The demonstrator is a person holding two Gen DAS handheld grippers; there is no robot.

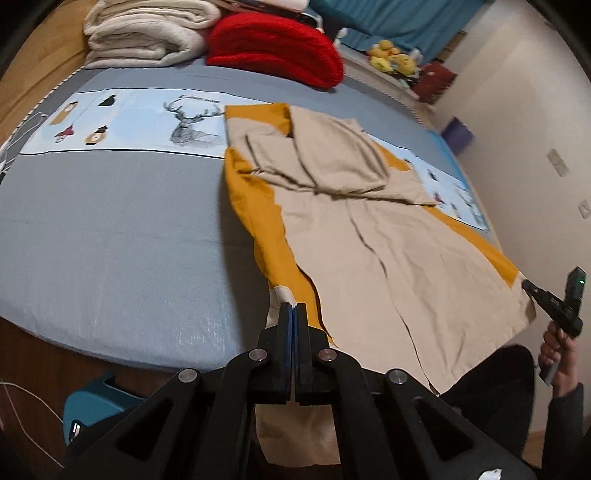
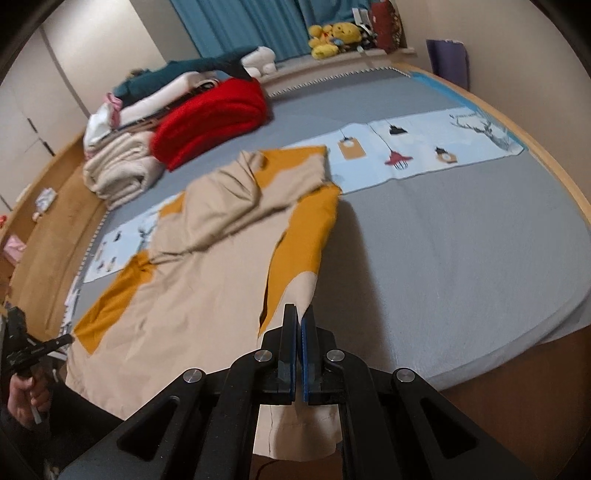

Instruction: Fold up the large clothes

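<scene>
A large beige and mustard garment (image 1: 369, 240) lies spread on the grey bed (image 1: 110, 240), its sleeves folded in over the chest. My left gripper (image 1: 294, 310) is shut on one hem corner, and beige cloth hangs down below its jaws. My right gripper (image 2: 299, 314) is shut on the other hem corner of the garment (image 2: 192, 288), lifted off the bed (image 2: 443, 258). Each gripper shows in the other's view: the right gripper (image 1: 524, 284) at the far right, the left gripper (image 2: 68, 338) at the far left, each held by a hand.
A folded red blanket (image 1: 273, 48) and cream blankets (image 1: 147, 33) are stacked at the far end of the bed, with plush toys (image 1: 391, 59) on a ledge behind. A teal stool (image 1: 96, 406) stands on the floor below the bed's near edge.
</scene>
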